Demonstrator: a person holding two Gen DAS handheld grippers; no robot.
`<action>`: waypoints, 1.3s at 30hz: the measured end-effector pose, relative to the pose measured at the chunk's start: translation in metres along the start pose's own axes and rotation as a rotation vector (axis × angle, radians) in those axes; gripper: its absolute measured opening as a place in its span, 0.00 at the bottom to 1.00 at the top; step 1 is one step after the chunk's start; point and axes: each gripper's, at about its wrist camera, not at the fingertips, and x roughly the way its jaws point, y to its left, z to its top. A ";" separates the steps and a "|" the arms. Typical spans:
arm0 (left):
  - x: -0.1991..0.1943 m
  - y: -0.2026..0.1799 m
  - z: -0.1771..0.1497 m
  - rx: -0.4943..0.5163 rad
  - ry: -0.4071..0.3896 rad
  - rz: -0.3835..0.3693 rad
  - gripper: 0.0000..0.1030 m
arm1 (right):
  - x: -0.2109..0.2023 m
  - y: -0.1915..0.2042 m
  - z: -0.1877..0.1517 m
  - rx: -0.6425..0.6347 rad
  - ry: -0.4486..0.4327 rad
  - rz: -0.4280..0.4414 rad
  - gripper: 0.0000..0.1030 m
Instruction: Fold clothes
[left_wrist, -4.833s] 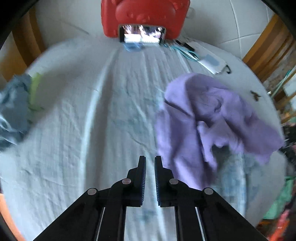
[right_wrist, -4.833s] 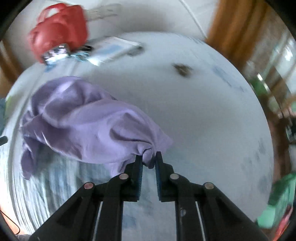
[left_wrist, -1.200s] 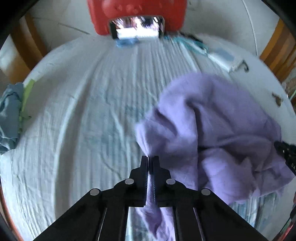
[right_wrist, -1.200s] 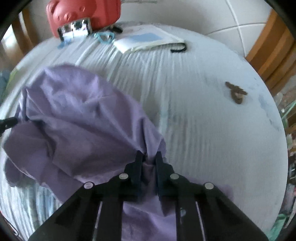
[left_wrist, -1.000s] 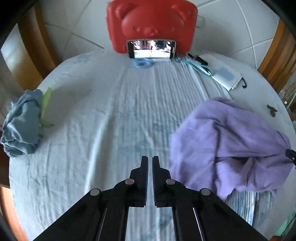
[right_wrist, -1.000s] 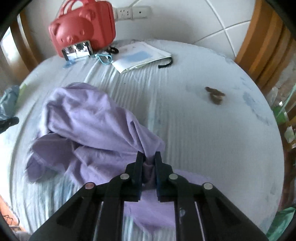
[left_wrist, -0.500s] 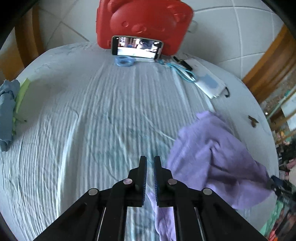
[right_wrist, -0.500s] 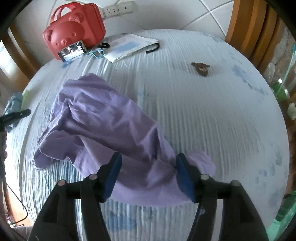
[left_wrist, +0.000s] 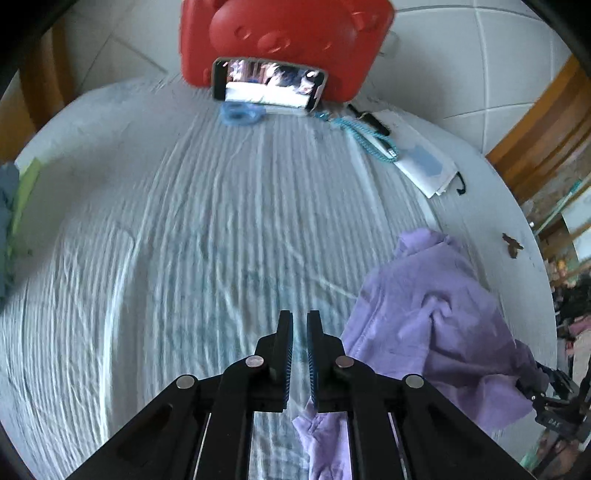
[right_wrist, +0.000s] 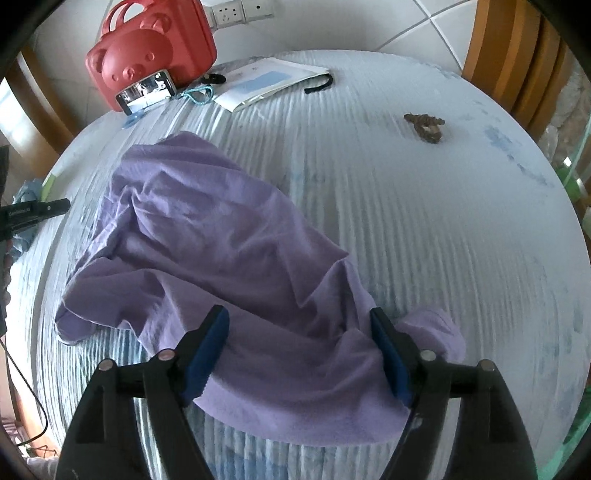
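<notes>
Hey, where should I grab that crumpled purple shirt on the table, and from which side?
Take the crumpled purple shirt at its near edge, the flat hem lying below the open right gripper, coming down from above. That edge lies spread and single on the white ribbed tablecloth, while the middle is bunched in folds.

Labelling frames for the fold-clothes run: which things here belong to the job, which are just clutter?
Job:
- purple garment, crumpled on the table
- right gripper, open over it
- left gripper, shut, empty

Clutter:
- red bear case
- phone
- papers
- teal cord
- blue-grey cloth
</notes>
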 end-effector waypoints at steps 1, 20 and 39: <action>0.002 0.003 -0.003 -0.008 0.013 0.017 0.08 | 0.001 0.000 0.000 0.000 0.002 0.001 0.74; -0.009 0.033 -0.032 -0.217 0.063 -0.157 0.08 | 0.008 0.007 -0.006 -0.040 0.025 -0.004 0.78; -0.027 0.028 -0.030 -0.097 -0.001 0.030 0.07 | 0.005 0.011 -0.010 -0.050 0.017 -0.007 0.78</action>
